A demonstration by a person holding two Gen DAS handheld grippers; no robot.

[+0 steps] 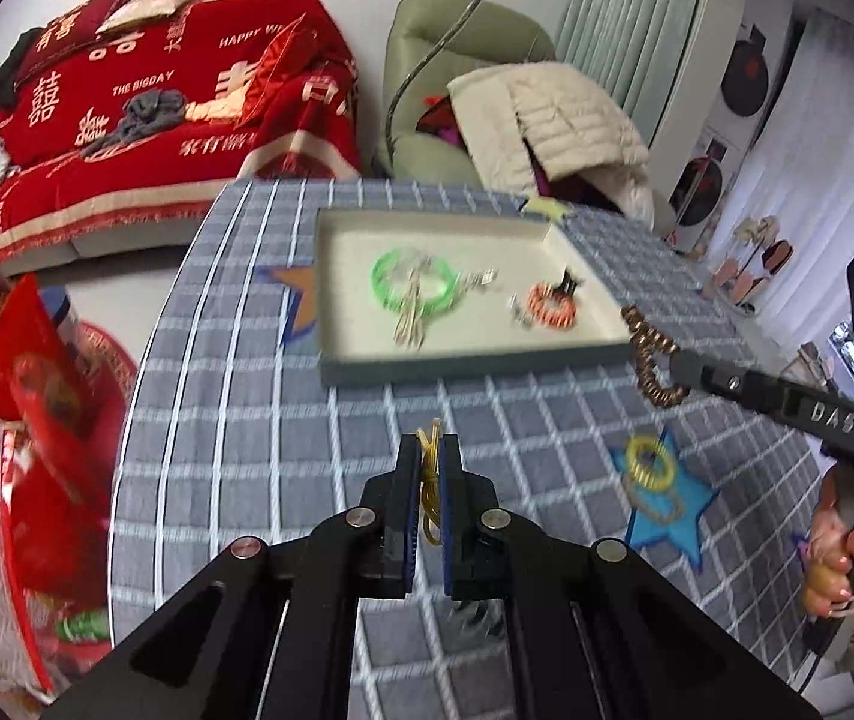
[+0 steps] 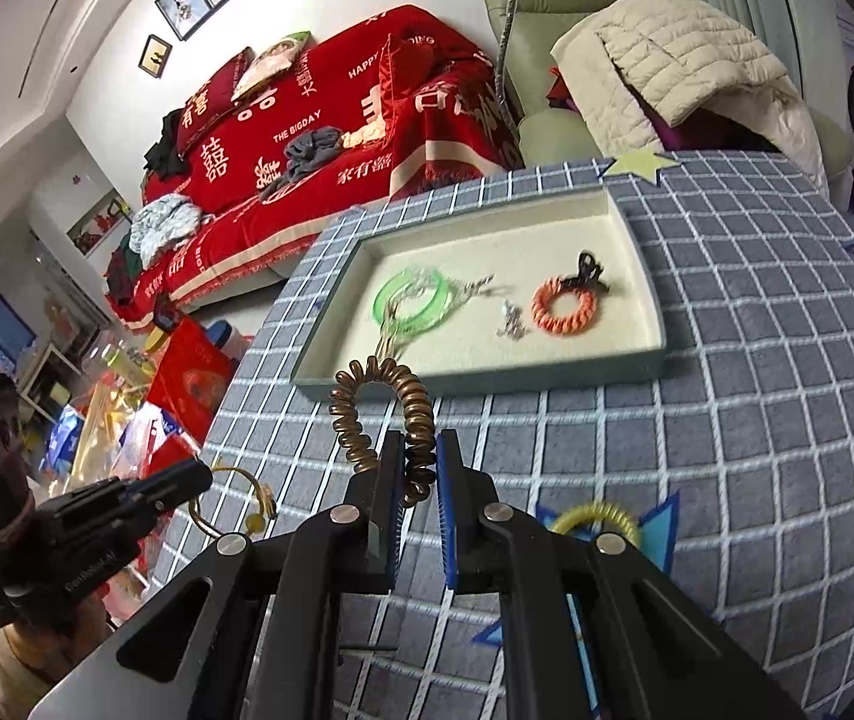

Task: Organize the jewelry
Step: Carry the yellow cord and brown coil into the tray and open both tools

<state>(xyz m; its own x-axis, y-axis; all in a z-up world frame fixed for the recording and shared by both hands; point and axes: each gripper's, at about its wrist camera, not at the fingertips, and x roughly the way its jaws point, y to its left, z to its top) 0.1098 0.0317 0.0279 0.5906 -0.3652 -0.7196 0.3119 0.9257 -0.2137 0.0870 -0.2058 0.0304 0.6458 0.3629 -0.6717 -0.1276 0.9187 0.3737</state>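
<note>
A shallow grey tray [image 1: 457, 367] [image 2: 643, 367] with a cream floor sits on the checked tablecloth. In it lie a green bangle [image 1: 412, 285] [image 2: 412, 303], silver chains, and an orange braided band [image 1: 550, 306] [image 2: 565, 307]. My left gripper [image 1: 428, 450] is shut on a thin amber hoop [image 1: 429, 480], which also shows in the right wrist view [image 2: 229, 507]. My right gripper [image 2: 418, 447] [image 1: 682, 369] is shut on a brown spiral hair tie [image 2: 394, 402] [image 1: 649, 354], held above the cloth just before the tray's near edge.
A yellow spiral hair tie [image 1: 649, 465] [image 2: 598, 516] lies on a blue star patch at the right. Red bags [image 1: 37, 420] stand off the table's left edge. A red sofa [image 1: 157, 120] and a green armchair [image 1: 457, 90] stand behind the table.
</note>
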